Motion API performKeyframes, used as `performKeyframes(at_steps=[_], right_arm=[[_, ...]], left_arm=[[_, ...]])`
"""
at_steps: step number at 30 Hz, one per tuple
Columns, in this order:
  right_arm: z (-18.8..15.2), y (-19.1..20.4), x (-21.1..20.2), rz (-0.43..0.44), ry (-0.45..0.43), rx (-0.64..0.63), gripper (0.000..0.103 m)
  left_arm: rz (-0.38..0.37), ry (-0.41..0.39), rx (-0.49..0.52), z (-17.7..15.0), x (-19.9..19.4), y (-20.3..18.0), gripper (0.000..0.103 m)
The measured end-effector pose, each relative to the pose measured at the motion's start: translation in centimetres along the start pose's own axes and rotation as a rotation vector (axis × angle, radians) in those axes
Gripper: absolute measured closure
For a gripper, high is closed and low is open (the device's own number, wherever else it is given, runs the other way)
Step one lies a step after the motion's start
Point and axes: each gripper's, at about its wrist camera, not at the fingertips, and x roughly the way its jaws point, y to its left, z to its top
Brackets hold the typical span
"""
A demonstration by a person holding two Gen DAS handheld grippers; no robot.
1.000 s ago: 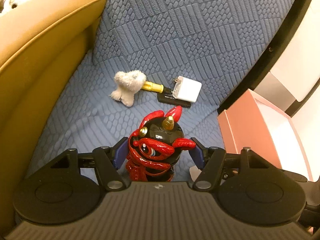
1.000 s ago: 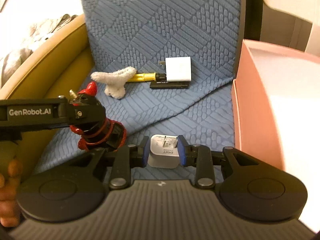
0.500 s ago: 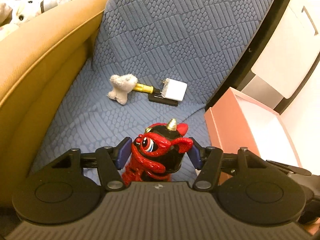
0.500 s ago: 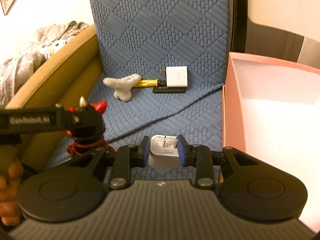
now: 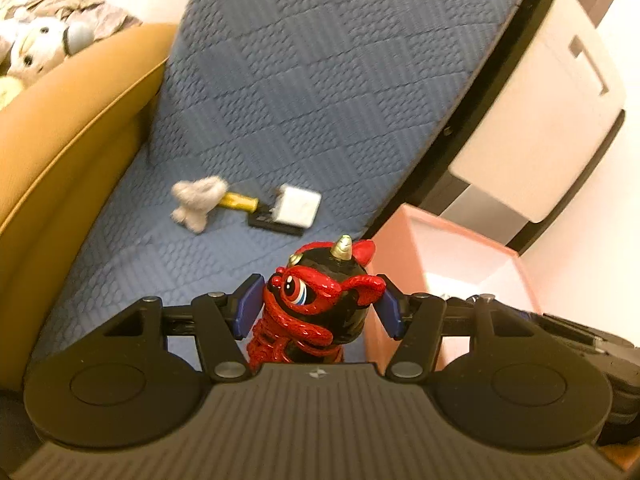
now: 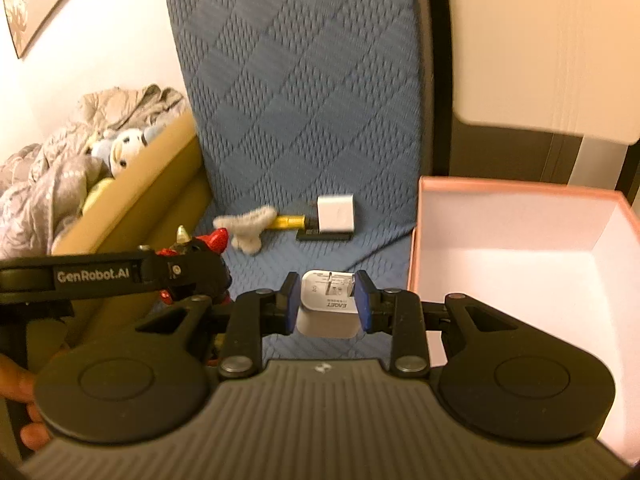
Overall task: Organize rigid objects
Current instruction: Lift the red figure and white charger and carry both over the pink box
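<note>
Between your left fingers: your left gripper (image 5: 318, 306) is clenched on the figurine (image 5: 316, 304), a red-and-black horned toy, its blue pads pressing both sides.
Figurine position: held clear of the blue cushion (image 5: 320, 100), close to the near corner of the pink box (image 5: 390, 264).
Right gripper: your right gripper (image 6: 327, 300) is clenched on the white plug (image 6: 326, 306), prongs facing the camera, blue pads tight on both flanks.
Plug position: held over the cushion's front edge, just left of the box wall (image 6: 414, 248).
Box: open, pink outside, white inside, standing to the right of the cushion; in the right wrist view its interior looks bare.
Left on the cushion: a plush toy (image 5: 198, 200), a yellow stick (image 5: 240, 201) touching it, a second white charger (image 5: 298, 210) lying on a black bar (image 5: 272, 225), all grouped near the cushion's back.
Left gripper from the right view: its arm (image 6: 92, 276) crosses the left side with the figurine's horn and red ear showing above it.
Surroundings: tan sofa arm (image 5: 68, 136) to the left, with bedding and soft toys (image 6: 120, 150) behind it.
</note>
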Motion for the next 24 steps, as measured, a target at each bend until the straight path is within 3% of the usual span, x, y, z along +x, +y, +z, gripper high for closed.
performKeyframes(at_steps=[12, 24], right_arm=[[5.2, -3.4, -6.1, -0.012, -0.091, 0.006, 0.07], [6.0, -9.3, -9.5, -0.071, -0.117, 0.017, 0.07]], left_arm=[[-0.022, -0.039, 0.066, 3.0, -2.6, -8.8, 0.038], [-0.068, -0.037, 0.141, 3.1, -1.2, -17.1, 0.038]])
